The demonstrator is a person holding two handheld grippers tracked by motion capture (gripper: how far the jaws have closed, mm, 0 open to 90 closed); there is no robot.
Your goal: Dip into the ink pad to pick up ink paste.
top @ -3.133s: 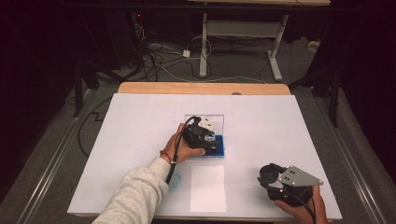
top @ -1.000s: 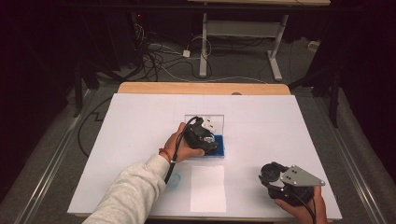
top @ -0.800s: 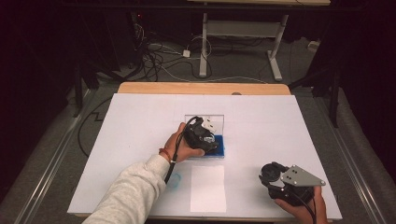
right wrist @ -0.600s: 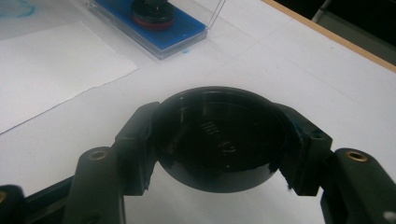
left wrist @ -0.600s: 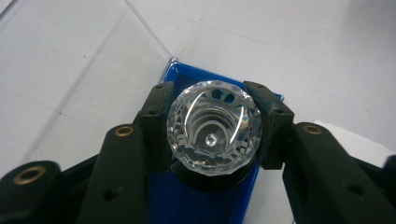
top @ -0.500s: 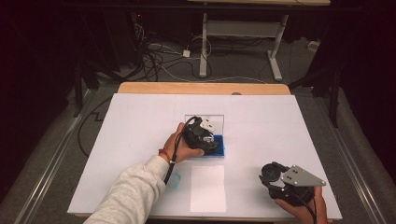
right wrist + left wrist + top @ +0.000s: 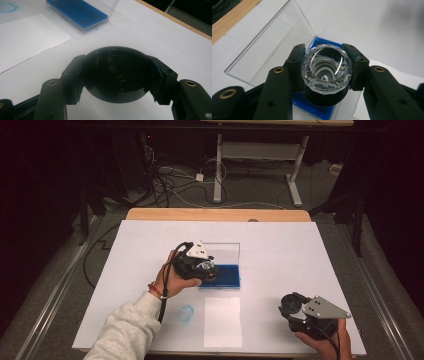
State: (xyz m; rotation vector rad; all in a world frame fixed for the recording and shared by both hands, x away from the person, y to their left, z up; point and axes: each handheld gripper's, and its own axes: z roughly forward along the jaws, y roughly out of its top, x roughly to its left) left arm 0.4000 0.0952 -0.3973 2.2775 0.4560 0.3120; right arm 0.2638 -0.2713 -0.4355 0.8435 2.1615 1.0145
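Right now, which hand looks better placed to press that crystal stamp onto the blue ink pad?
The left. Its hand-held gripper is shut on the stamp right over the ink pad. The right hand-held gripper holds a black cap near the table's front edge, well away from the pad.

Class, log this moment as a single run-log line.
left gripper: shut on crystal-topped stamp | over blue ink pad | right gripper: shut on black cap | apart, near paper sheet

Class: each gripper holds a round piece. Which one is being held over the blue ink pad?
The faceted clear stamp in the left gripper, above the ink pad. The right gripper holds a black cap away from it.
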